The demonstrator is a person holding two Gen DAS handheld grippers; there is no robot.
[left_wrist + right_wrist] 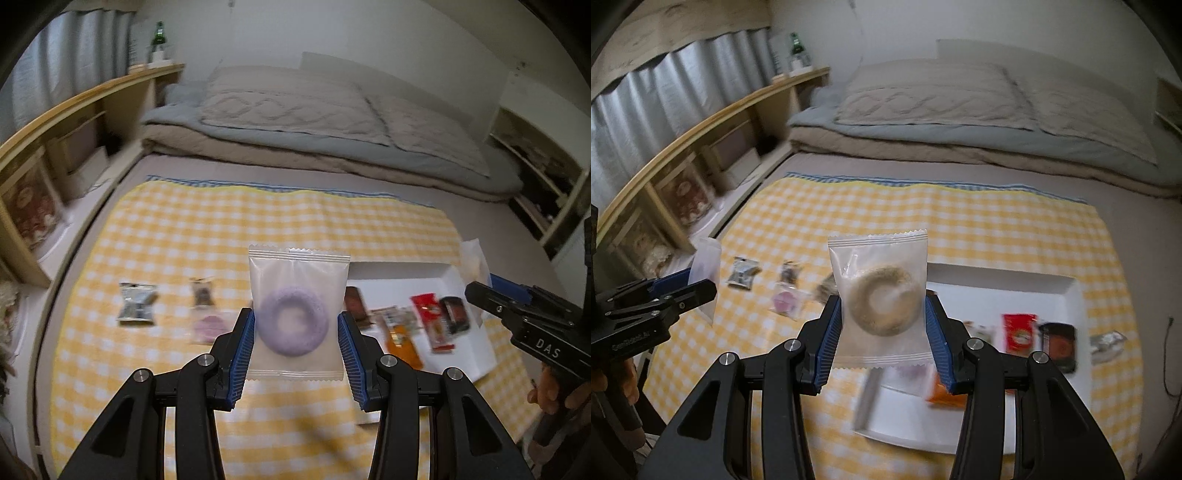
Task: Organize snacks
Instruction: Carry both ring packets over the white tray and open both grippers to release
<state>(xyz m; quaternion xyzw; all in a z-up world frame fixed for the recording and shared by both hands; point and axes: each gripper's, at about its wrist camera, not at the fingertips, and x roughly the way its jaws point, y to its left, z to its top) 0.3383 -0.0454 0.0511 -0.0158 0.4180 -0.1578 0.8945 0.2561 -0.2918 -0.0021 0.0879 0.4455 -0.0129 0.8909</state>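
Observation:
My left gripper (296, 328) is shut on a clear packet with a purple ring snack (293, 321), held above the yellow checked cloth (221, 229). My right gripper (883, 317) is shut on a clear packet with a beige speckled ring snack (882, 302), held above the left end of the white tray (997, 291). The tray (402, 275) holds several wrapped snacks, among them a red packet (1017, 332) and a dark packet (1058, 345). Loose on the cloth lie a grey packet (136, 306), a brown packet (202, 293) and a pink round snack (210, 326).
The cloth lies on a bed with folded bedding (314, 122) at the far end. A wooden shelf (74, 122) runs along the left. A silver packet (1108, 341) lies right of the tray. Each gripper shows in the other's view, the right (524, 314) and the left (657, 302).

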